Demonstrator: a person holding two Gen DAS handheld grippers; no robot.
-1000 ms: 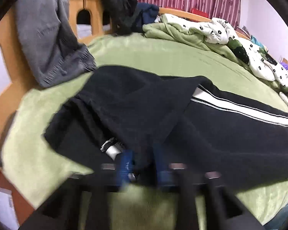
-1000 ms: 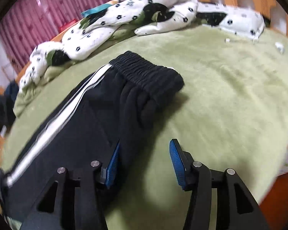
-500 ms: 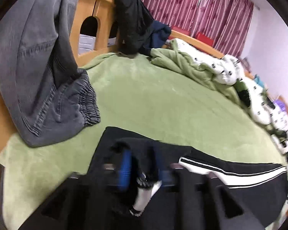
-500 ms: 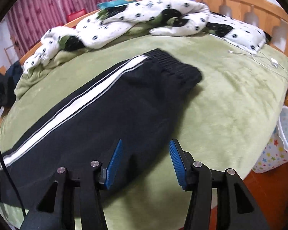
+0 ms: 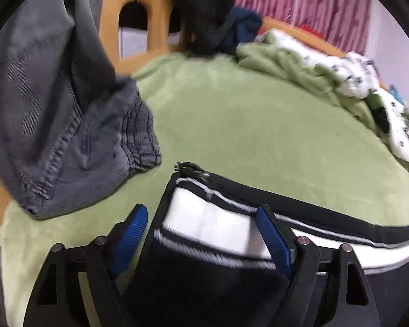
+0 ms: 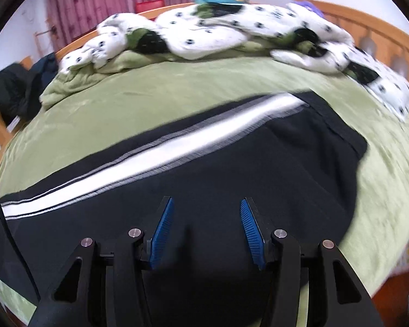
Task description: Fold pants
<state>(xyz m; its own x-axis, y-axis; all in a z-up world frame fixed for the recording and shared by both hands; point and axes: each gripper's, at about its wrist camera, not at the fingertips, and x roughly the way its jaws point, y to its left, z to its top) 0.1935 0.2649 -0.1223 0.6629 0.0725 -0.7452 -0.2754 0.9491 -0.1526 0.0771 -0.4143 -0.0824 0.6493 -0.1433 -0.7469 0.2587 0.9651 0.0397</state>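
Observation:
Black pants with a white side stripe lie flat along the green bed. In the left wrist view the cuff end of the pants (image 5: 220, 226), with a small metal zipper pull, lies between the blue pads of my left gripper (image 5: 201, 231), which is open and holds nothing. In the right wrist view the pants (image 6: 231, 169) stretch from lower left to the waistband at upper right. My right gripper (image 6: 205, 229) is open just above the black cloth near the hip.
Grey jeans (image 5: 54, 114) hang over the wooden footboard (image 5: 133, 13) at left. Dark clothes (image 5: 212, 19) sit at the bed's far corner. A spotted white and green duvet (image 6: 226, 32) is bunched along the far side. The wooden headboard (image 6: 381, 32) stands at right.
My left gripper was shut on the pant leg end, carried it outward, then opened and let it drop flat. My right gripper stayed open and shifted left from beside the waistband to over the hip.

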